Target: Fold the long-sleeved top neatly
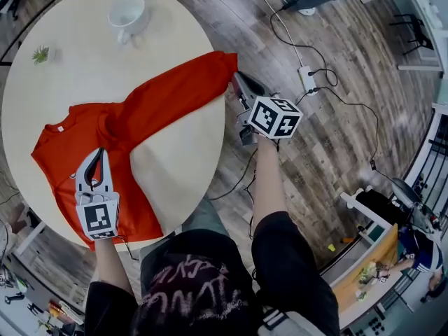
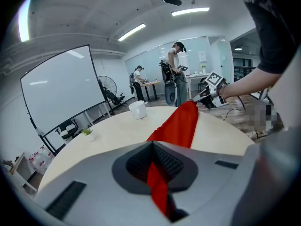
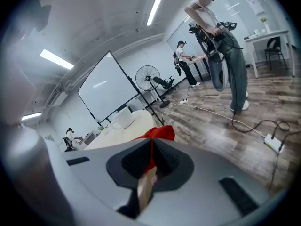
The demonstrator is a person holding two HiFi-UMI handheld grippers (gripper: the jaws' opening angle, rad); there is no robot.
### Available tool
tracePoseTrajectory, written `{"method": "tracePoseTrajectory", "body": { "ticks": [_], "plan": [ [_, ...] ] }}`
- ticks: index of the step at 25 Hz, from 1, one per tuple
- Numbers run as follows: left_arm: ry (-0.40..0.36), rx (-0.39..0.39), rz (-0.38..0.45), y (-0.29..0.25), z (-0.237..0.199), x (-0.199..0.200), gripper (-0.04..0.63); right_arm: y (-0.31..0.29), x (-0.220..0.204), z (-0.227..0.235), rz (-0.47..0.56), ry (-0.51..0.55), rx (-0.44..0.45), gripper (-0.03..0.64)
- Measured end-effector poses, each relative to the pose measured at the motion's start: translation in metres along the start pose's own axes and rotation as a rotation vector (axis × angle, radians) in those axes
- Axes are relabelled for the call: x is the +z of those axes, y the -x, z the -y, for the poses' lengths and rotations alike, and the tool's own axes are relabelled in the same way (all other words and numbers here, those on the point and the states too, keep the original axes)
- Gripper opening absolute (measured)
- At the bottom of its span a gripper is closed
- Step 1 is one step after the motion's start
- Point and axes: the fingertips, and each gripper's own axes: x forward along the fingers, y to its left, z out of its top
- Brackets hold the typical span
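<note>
Round table [image 1: 84, 75] under me, and up at its top edge sits a white cup [image 1: 128, 14], with a little green plant [image 1: 40, 54] off at the upper left. Both are well apart from the cloth. Over the table's right edge it's wooden floor [image 1: 336, 145], where a white power strip [image 1: 306, 75] trails dark cables just beyond my right arm. In the left gripper view a big whiteboard [image 2: 61, 91] on a stand fills the left side, a standing fan [image 2: 107, 85] is beside it, and people are at desks far behind. In the right gripper view one person [image 3: 221, 41] stands on the floor at the upper right. Now the red long-sleeved top [image 1: 133, 208]: its body lies flat across the lower left of the table, collar pointing to the left edge, hem reaching the table's near rim. One sleeve [image 1: 175, 93] runs out as a straight diagonal band up to the table's right edge. The other sleeve I can't make out; there are folds bunched near the shoulder. My left tongs [image 1: 99, 155] are clenched on a pinch of red fabric on the body, just below where that sleeve starts. My right tongs [image 1: 236, 78] are clamped on the cuff end, right at the table's edge, with red cloth bunched between the pads.
</note>
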Motion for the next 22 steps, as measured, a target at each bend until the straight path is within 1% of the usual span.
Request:
{"method": "tracePoseTrajectory", "body": {
  "ticks": [4, 9, 13, 18, 22],
  "plan": [
    [0.02, 0.025, 0.011, 0.018, -0.01, -0.011, 0.012, 0.006, 0.008, -0.021, 0.023, 0.046, -0.016, 0.014],
    [0.034, 0.046, 0.037, 0.042, -0.022, -0.017, 0.012, 0.012, 0.017, -0.057, 0.039, 0.111, -0.019, 0.012],
    [0.05, 0.073, 0.048, 0.063, -0.035, -0.027, 0.012, 0.01, 0.018, -0.093, 0.037, 0.158, 0.001, 0.012],
    [0.087, 0.109, 0.068, 0.086, -0.047, -0.039, 0.012, 0.005, 0.018, -0.134, 0.019, 0.222, 0.033, 0.012],
    [0.137, 0.154, 0.088, 0.105, -0.061, -0.052, 0.012, 0.0, 0.018, -0.172, -0.004, 0.296, 0.069, 0.012]
  ]
}}
